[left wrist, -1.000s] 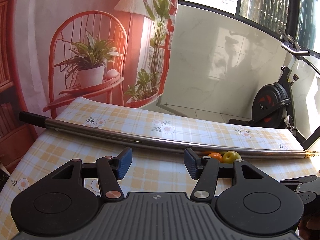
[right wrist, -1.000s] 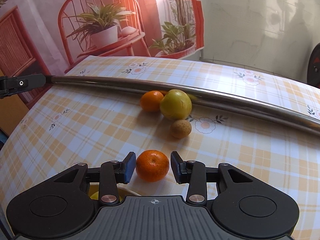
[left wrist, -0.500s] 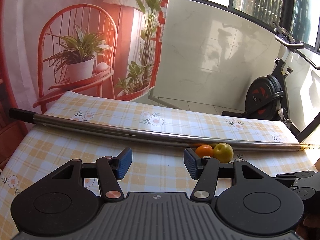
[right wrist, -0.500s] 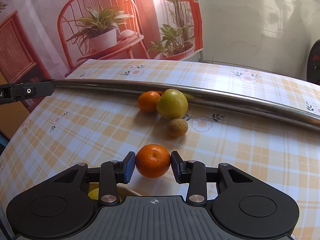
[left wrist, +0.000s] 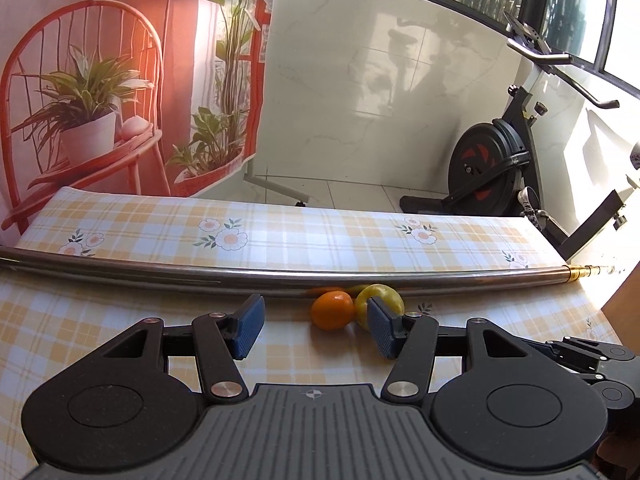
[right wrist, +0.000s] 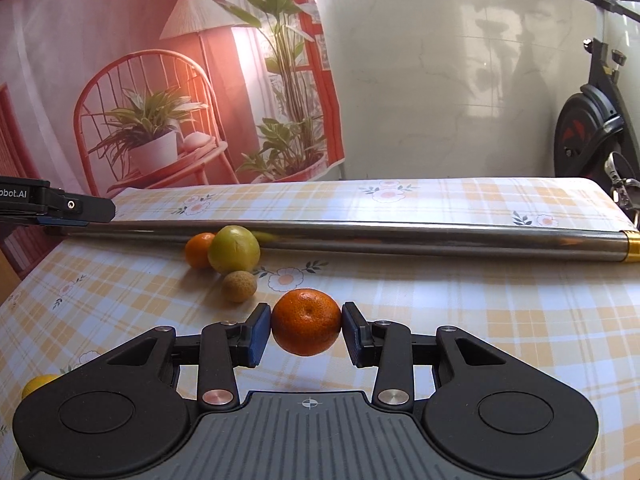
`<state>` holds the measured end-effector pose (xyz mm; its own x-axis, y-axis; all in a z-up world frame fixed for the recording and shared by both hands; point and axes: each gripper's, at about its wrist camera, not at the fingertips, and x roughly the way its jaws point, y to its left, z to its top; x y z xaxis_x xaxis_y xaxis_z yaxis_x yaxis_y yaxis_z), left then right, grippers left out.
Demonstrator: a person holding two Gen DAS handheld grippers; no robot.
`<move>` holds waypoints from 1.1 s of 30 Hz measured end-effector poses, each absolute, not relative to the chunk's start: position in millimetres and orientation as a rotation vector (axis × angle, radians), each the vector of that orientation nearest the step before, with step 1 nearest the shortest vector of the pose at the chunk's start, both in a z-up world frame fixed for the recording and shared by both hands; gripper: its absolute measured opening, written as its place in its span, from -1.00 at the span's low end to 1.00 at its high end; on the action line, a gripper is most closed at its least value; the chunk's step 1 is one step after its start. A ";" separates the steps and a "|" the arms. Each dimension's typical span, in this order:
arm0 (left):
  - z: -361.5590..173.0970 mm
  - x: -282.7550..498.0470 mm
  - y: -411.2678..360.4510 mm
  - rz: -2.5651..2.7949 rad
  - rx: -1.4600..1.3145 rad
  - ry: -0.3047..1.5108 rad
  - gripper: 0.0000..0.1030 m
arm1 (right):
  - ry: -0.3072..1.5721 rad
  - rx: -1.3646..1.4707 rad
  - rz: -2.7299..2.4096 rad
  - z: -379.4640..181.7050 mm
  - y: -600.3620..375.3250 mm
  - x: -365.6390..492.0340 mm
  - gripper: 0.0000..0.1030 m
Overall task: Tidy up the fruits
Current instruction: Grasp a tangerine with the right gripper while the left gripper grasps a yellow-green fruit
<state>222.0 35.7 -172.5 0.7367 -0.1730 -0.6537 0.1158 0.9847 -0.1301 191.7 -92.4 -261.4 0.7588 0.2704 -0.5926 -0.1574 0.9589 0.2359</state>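
Here we work on a checked surface [right wrist: 480,320] crossed by one long metal pole [right wrist: 400,236], our landmark. Just on our side of the pole sit three loose fruits: one green-yellow apple-like fruit [right wrist: 234,249], one mandarin [right wrist: 199,250] touching it on its left, and one small brown fruit [right wrist: 239,286] a little nearer us. A yellow thing [right wrist: 38,385] peeks out at the left edge, well short of the pole; we cannot tell what it is. Our right gripper [right wrist: 306,334] holds a second mandarin [right wrist: 306,321], its fingers pressed against both sides of it, seemingly lifted clear of the surface. We judge it light and round with soft skin, so it wants a gentle squeeze across its widest part. Our left gripper [left wrist: 316,330] hangs with its fingers spread wide, holding nothing, aimed at the pair by the pole.
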 end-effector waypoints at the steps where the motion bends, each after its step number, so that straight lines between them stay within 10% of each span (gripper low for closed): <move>1: -175.3 227.1 29.6 -0.172 -0.080 0.732 0.14 | 0.667 0.185 0.227 -263.1 -96.0 190.8 -0.31; 16: -220.4 306.3 0.0 -0.296 -0.170 0.854 0.00 | 0.662 0.323 0.183 -283.0 -121.6 189.4 -0.31; 33: -244.0 303.3 -43.4 -0.381 0.322 0.848 -0.01 | 0.671 0.348 0.178 -288.6 -125.9 188.9 -0.31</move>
<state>303.3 -43.4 -244.0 0.6017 -0.1963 -0.7742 0.4479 0.8855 0.1236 188.9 -125.9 -288.6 0.7709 0.2716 -0.5761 -0.0497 0.9274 0.3707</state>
